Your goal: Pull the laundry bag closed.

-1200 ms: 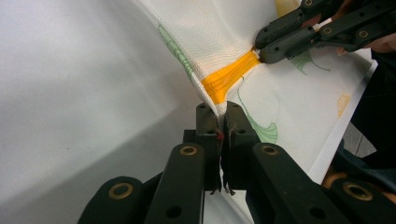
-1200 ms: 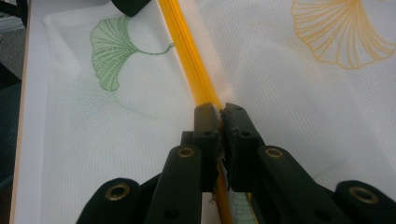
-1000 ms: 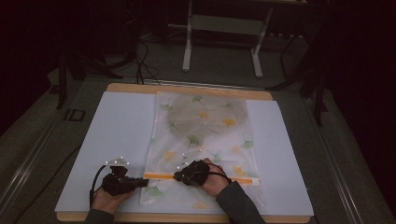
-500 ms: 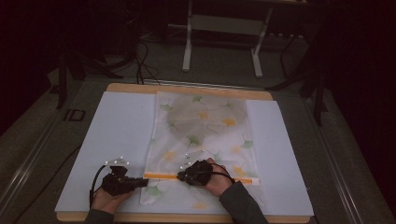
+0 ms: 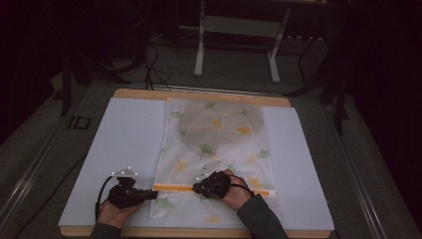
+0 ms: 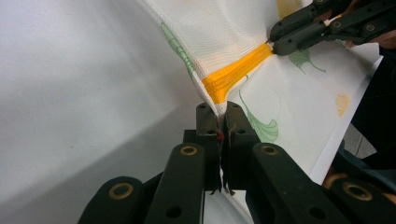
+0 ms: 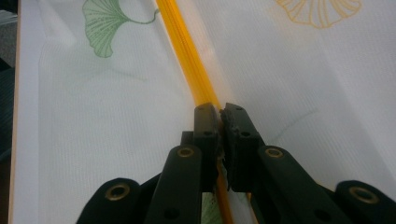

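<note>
No words, labels, brands or numbers can be read anywhere in these views; the bag [image 5: 216, 149] on the table bears only printed leaf shapes in green and yellow, no lettering, and the black jaws carry no markings that can be made out
</note>
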Demonstrator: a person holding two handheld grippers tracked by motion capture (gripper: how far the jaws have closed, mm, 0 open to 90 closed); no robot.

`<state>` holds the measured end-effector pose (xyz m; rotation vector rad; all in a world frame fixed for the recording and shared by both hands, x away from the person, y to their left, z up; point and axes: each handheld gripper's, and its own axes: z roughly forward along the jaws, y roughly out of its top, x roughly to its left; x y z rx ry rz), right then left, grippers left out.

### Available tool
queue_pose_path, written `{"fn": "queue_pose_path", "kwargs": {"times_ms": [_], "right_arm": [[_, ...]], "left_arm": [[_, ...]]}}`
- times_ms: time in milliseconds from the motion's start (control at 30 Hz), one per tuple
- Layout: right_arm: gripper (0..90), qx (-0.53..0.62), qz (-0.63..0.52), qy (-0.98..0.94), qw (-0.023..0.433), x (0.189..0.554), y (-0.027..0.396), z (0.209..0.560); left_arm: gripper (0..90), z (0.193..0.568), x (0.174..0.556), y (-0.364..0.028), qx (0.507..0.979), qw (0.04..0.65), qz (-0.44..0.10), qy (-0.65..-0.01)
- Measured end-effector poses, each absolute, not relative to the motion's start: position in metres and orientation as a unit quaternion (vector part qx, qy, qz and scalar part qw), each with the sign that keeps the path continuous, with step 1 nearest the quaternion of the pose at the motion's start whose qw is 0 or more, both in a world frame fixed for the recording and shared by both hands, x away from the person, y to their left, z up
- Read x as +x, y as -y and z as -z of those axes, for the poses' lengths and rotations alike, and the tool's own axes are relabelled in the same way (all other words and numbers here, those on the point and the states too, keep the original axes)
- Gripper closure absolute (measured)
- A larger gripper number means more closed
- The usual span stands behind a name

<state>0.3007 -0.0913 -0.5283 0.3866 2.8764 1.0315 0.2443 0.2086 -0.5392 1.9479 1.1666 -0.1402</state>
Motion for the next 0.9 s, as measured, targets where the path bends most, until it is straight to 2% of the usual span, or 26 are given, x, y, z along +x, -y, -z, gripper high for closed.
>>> {"fn": "queue_pose_path", "kwargs": {"times_ms": [900], "right_arm": [[84.9,0.134,-0.332,-0.933,0.034,0.3,0.11,0.528]], "left_arm": [[87.0,0.539,0.244,-0.209,0.777,0.42,0.056,-0.466]]}}
